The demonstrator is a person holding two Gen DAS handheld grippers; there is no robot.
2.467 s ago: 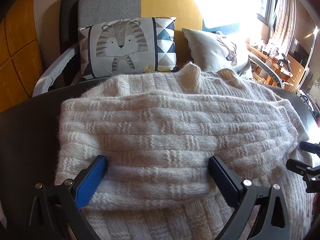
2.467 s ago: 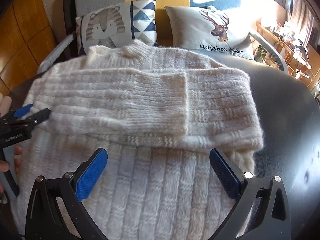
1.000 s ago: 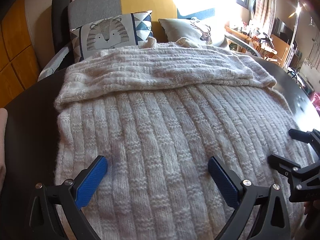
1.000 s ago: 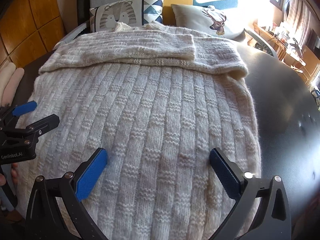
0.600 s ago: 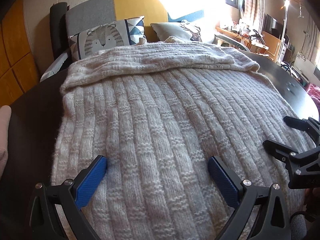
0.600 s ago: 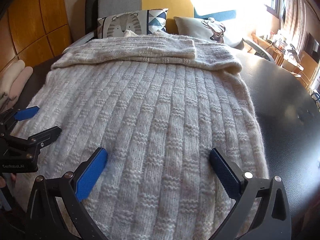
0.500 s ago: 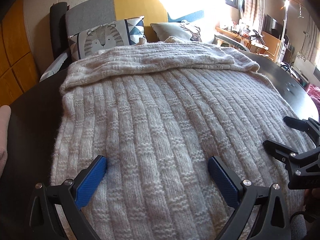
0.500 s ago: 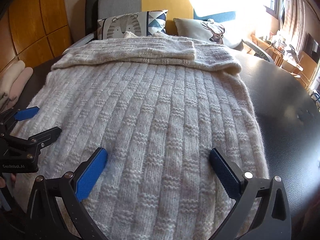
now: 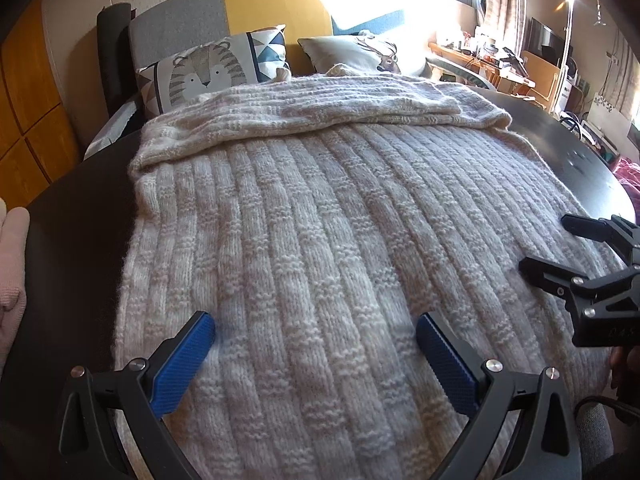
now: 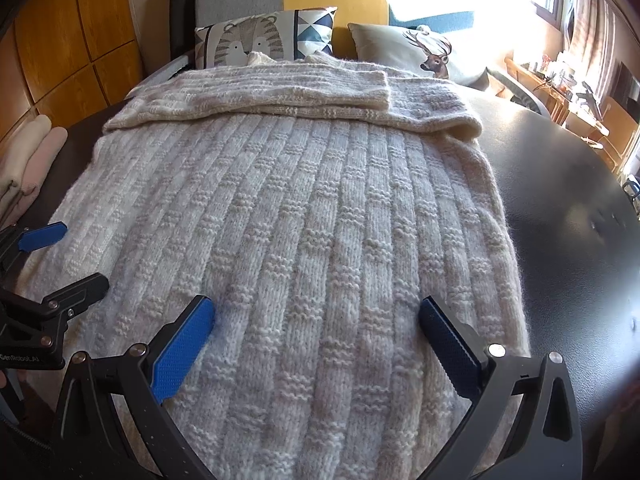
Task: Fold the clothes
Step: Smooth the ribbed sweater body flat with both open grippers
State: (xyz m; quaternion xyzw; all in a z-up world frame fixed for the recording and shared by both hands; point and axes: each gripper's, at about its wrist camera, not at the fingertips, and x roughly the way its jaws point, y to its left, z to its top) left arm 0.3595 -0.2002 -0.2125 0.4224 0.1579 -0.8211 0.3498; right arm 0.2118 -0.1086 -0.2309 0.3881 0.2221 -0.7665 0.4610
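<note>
A cream ribbed knit sweater (image 9: 320, 232) (image 10: 304, 216) lies flat on a dark round table (image 9: 72, 216) (image 10: 572, 208), its body stretching toward me. Both sleeves (image 9: 320, 100) (image 10: 288, 92) are folded across the chest at the far end. My left gripper (image 9: 316, 344) hovers open over the near left part of the hem, nothing between its blue pads. My right gripper (image 10: 316, 334) is open over the near right part, also empty. Each gripper shows at the edge of the other's view: the right gripper (image 9: 560, 248) and the left gripper (image 10: 60, 256).
A tiger-print cushion (image 9: 208, 72) and a deer-print cushion (image 10: 424, 56) lean on a grey and yellow sofa back (image 9: 240, 12) behind the table. Folded pink cloth (image 10: 32, 152) lies at the table's left edge. A cluttered desk (image 9: 500, 64) stands at the far right.
Both grippers have drawn back from the folded sleeves to the near hem end of the sweater, staying open. In the last half second almost nothing moved.
</note>
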